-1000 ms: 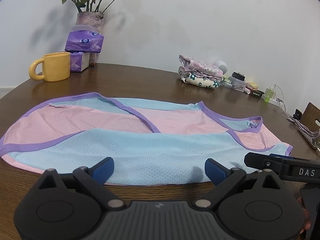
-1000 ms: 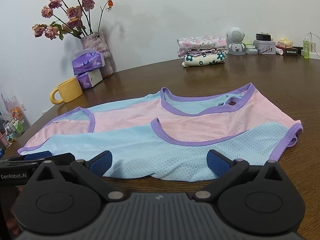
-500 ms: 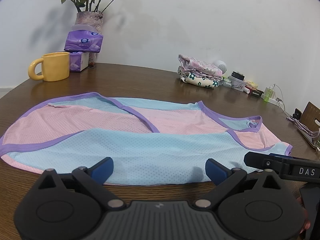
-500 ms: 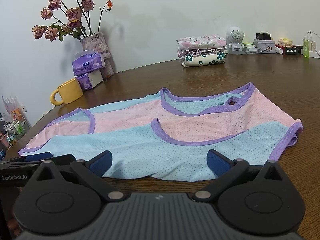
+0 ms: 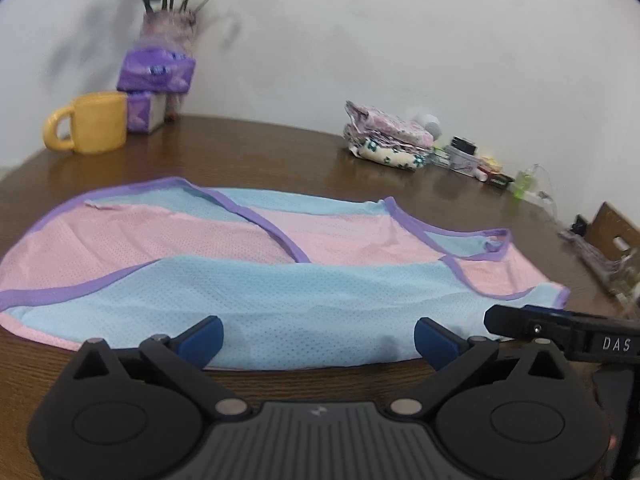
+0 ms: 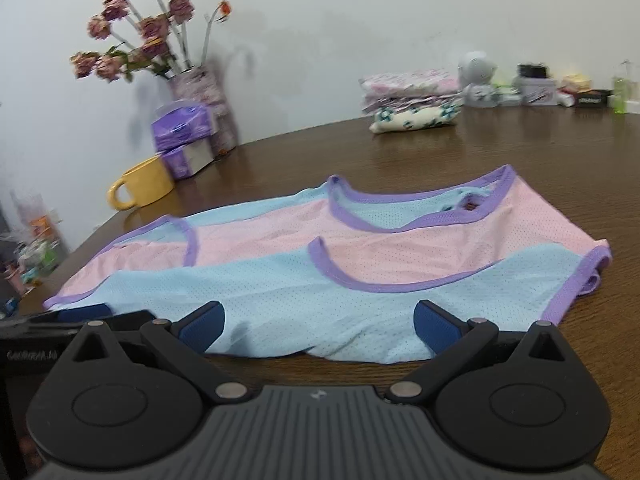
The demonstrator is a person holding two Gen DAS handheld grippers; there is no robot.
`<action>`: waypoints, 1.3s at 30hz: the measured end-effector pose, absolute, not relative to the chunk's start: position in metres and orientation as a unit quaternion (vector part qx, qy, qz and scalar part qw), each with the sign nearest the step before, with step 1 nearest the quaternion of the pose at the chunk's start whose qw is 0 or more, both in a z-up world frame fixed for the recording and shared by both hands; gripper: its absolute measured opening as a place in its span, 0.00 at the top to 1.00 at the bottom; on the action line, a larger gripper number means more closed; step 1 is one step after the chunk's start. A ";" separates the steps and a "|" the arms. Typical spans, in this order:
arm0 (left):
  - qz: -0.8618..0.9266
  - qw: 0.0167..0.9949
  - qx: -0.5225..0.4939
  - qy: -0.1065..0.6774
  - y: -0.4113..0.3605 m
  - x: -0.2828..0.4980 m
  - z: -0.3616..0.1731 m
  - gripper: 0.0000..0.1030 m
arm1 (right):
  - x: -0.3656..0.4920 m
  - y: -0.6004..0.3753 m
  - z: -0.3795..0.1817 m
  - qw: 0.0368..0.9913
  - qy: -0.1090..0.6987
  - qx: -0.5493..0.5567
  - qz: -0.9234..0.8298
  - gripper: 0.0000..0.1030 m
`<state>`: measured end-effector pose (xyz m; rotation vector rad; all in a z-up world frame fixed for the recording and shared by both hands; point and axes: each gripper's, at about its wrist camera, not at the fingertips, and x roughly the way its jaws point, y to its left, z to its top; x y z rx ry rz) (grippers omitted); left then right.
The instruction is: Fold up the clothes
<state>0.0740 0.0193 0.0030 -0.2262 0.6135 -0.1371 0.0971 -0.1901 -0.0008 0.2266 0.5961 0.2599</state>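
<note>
Both views sit low, just above the table (image 5: 280, 152) at its near edge, each looking forward between its own spread fingers across the top toward the white wall. The left wrist view faces slightly rightward, with the mug (image 5: 94, 122) and vase (image 5: 170, 26) at upper left and the right gripper (image 5: 560, 326) entering at its right edge. The right wrist view faces slightly leftward, with the left gripper (image 6: 60, 320) at its left edge. Both share the garment (image 6: 340, 264) close in front, the folded pile (image 6: 412, 98) far back, and the mug.
</note>
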 end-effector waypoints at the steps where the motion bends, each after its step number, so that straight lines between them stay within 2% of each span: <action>1: -0.074 0.942 -0.123 0.303 0.027 0.075 0.008 0.01 | 0.098 -0.193 0.002 0.938 0.297 0.116 0.137 0.00; 4: -0.087 0.936 -0.152 0.304 0.050 0.078 0.025 0.01 | 0.101 -0.205 0.015 0.935 0.296 0.130 0.149 0.00; 9: -0.083 0.944 -0.145 0.284 0.082 0.084 0.059 0.01 | 0.120 -0.217 0.041 0.922 0.324 0.112 0.177 0.00; 13: -0.084 0.952 -0.086 0.280 0.096 0.099 0.089 0.01 | 0.136 -0.221 0.067 0.915 0.340 0.093 0.196 0.00; 20: -0.125 0.939 0.068 0.315 0.085 0.170 0.108 0.02 | 0.196 -0.188 0.114 0.912 0.337 -0.063 0.225 0.00; 22: -0.131 0.931 0.091 0.329 0.085 0.193 0.103 0.04 | 0.217 -0.175 0.121 0.905 0.338 -0.103 0.237 0.01; 25: -0.141 0.918 0.111 0.354 0.089 0.224 0.088 0.17 | 0.245 -0.159 0.115 0.892 0.348 -0.147 0.247 0.03; 27: -0.159 0.907 0.118 0.370 0.091 0.241 0.078 0.30 | 0.266 -0.150 0.104 0.876 0.371 -0.172 0.256 0.21; 28: -0.171 0.902 0.120 0.378 0.092 0.250 0.073 0.35 | 0.276 -0.149 0.099 0.869 0.382 -0.180 0.259 0.25; 31: -0.197 0.888 0.135 0.393 0.093 0.269 0.057 0.42 | 0.304 -0.146 0.083 0.852 0.406 -0.195 0.268 0.30; 35: -0.229 0.866 0.158 0.415 0.095 0.291 0.039 0.56 | 0.333 -0.145 0.065 0.831 0.430 -0.196 0.294 0.49; 39: -0.255 0.847 0.175 0.433 0.095 0.305 0.030 0.62 | 0.352 -0.142 0.049 0.804 0.448 -0.208 0.330 0.56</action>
